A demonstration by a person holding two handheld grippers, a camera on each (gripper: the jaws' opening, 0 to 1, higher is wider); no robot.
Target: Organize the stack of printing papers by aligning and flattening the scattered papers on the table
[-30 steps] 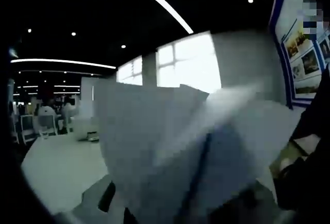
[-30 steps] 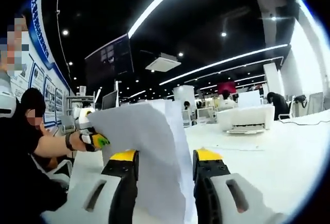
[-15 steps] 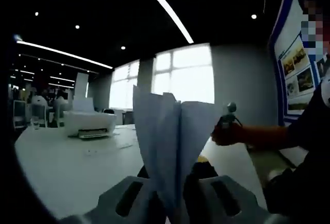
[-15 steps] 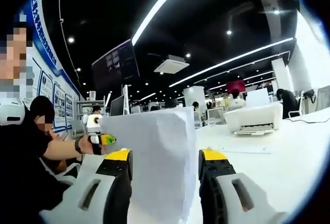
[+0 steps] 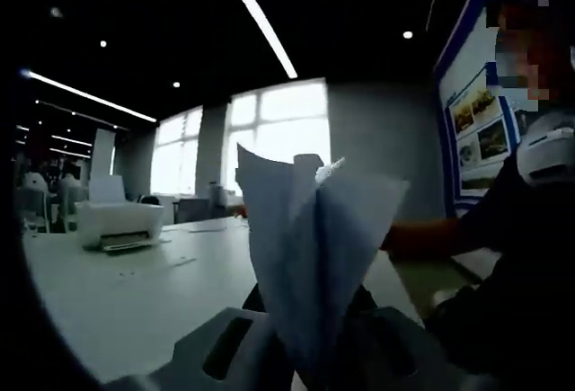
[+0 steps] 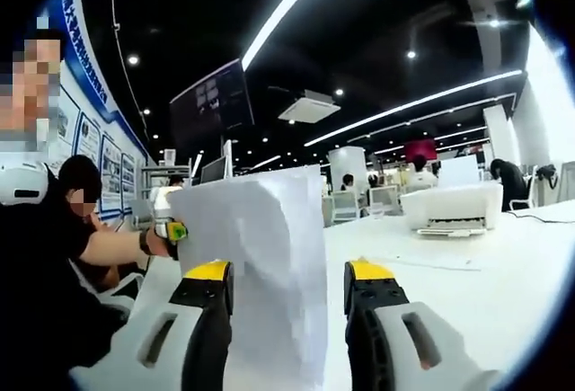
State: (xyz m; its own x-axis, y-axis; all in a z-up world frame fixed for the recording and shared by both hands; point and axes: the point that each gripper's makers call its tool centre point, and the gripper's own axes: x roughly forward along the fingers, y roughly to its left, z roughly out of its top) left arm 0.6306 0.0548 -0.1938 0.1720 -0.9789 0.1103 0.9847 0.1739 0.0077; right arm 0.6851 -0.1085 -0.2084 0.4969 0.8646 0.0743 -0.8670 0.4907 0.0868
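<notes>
A stack of white printing papers (image 5: 310, 247) stands upright between the jaws of my left gripper (image 5: 310, 310), which is shut on its lower part. The sheets fan apart at the top and their edges are uneven. In the right gripper view the same kind of white papers (image 6: 256, 265) rises between the yellow-tipped jaws of my right gripper (image 6: 283, 270). These jaws stand wide apart, with a gap beside the right one. At the papers' far left edge I see my left gripper (image 6: 169, 229), held by a hand.
A white table (image 6: 476, 283) stretches ahead, with a white printer (image 6: 449, 207) and a loose flat sheet (image 6: 431, 263) on it. The printer (image 5: 117, 225) is also at the left of the table (image 5: 135, 301). A person in dark clothes (image 5: 512, 265) sits close by.
One second ago the papers were a blurred spread across the left gripper view; now they stand gathered and upright in its jaws. Both cameras have shifted a little. The right gripper's jaws keep their spacing.
</notes>
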